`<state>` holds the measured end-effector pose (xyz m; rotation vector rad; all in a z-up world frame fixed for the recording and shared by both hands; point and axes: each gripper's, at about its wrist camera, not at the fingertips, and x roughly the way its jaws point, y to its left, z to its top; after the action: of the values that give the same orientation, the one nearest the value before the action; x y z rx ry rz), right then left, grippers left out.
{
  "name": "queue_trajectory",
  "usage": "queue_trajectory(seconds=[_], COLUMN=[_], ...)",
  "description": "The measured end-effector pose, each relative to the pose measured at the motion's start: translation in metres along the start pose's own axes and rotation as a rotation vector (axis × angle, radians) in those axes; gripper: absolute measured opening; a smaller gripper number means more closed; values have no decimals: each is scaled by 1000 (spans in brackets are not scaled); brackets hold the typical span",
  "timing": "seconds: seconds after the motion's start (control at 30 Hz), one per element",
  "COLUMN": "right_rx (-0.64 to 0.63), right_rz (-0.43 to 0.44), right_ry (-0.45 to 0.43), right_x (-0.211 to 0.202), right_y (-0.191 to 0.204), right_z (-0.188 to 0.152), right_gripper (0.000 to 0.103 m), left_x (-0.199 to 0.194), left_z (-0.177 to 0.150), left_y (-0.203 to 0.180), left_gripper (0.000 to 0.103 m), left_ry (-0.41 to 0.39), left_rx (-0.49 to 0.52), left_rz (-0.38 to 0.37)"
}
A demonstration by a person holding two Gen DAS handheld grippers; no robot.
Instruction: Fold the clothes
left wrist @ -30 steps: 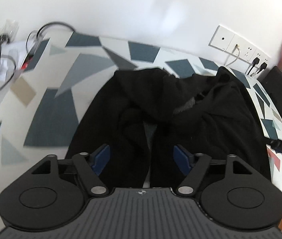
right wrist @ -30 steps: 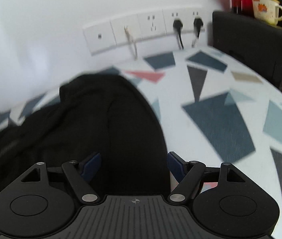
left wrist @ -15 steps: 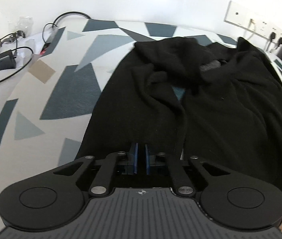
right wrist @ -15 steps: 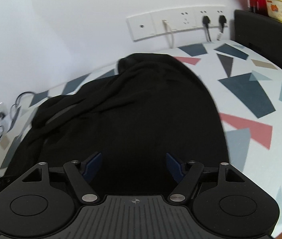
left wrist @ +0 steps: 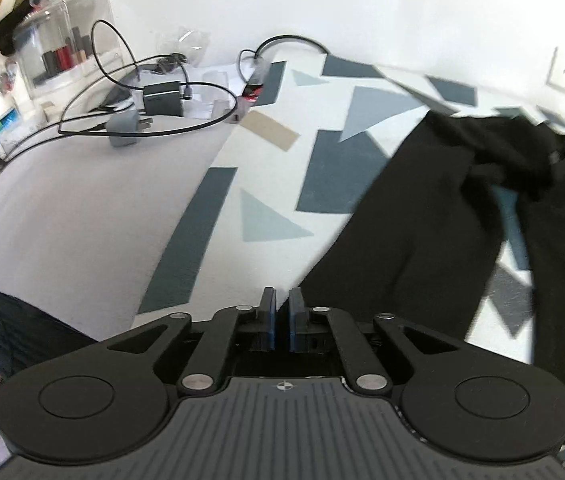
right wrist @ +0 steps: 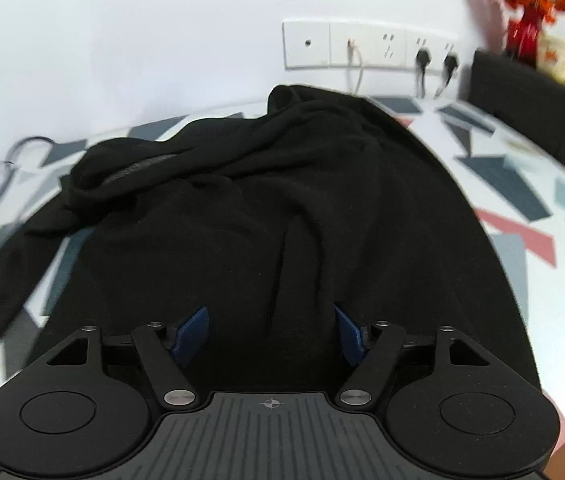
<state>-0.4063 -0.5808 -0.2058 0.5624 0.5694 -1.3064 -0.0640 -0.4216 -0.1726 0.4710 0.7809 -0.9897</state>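
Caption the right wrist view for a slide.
Open right gripper poised over a rumpled black garment on a geometric-print tablecloth.

A black garment (right wrist: pixel 302 216) lies spread and rumpled on the patterned cloth, its bunched collar end toward twelve o'clock in the right wrist view. One long, flatter section (left wrist: pixel 414 216) stretches from five to one o'clock in the left wrist view.

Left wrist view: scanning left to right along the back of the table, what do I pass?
Clear plastic organizer → dark charger block → patterned tablecloth → black garment.
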Motion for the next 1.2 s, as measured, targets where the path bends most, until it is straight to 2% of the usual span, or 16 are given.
queue_trajectory(seconds=[0.03, 0.1, 0.13, 0.2, 0.3, 0.33, 0.4, 0.47, 0.63, 0.77, 0.83, 0.87, 0.93, 1.03, 1.13, 1.2], right_rx=[-14, -29, -30, -19, -77, -107, -153, -170, -192, -220, -240, -245, -236, -189, -156, -105], right_rz=[-34, -79, -89, -88, -39, -18, 10, 32, 86, 159, 161, 155, 148, 179, 257, 245], right_ry=[-4, -5, 0, -5, -48, -47, -41, -25, -2, -1, 14, 26, 61, 87, 114, 96], right_x=[1, 2, 2, -7, -24, -28, -32, -33, -31, -23, -11, -4, 9, 15, 10, 1], right_y=[7, 16, 18, 19, 24, 27, 30, 30, 39, 58, 66, 70, 76, 82, 90, 71], right_z=[-1, -2, -1, 2, 3, 2, -1, -3, -2, 4, 8, 10, 13, 12, 6, 8], right_gripper=[62, 59, 58, 58, 62, 62, 62, 62, 61, 59, 51, 49, 26, 3, 3, 3], left_x=[-3, -8, -9, -11, 2, 9, 18, 22, 38, 40, 37, 35, 29, 20, 11, 6], left_z=[3, 6, 6, 6, 1, -1, -1, 0, 12, 16, 17, 17, 16, 15, 14, 12], left_y=[-1, -9, -17, -34, -62, -69, -77, -80, -40, -5, 6, 11, 17, 22, 23, 17], left_gripper=[26, 62, 62, 62, 60, 54, 20, 7, 6, 6, 6, 7, 10, 18, 18, 18], left_ry=[5, 4, 0, -13, -7, 1, -1, -18, 29, 32, 37, 45, 61, 91, 122, 136], left_rx=[4, 39, 69, 149, 248, 266, 279, 270, 110, 62, 47, 33, 4, -34, -61, -49], left_rz=[-62, -166, -208, -276, -294, -288, -253, -198, -72, -44, -46, -67, -95, -156, -228, -275])
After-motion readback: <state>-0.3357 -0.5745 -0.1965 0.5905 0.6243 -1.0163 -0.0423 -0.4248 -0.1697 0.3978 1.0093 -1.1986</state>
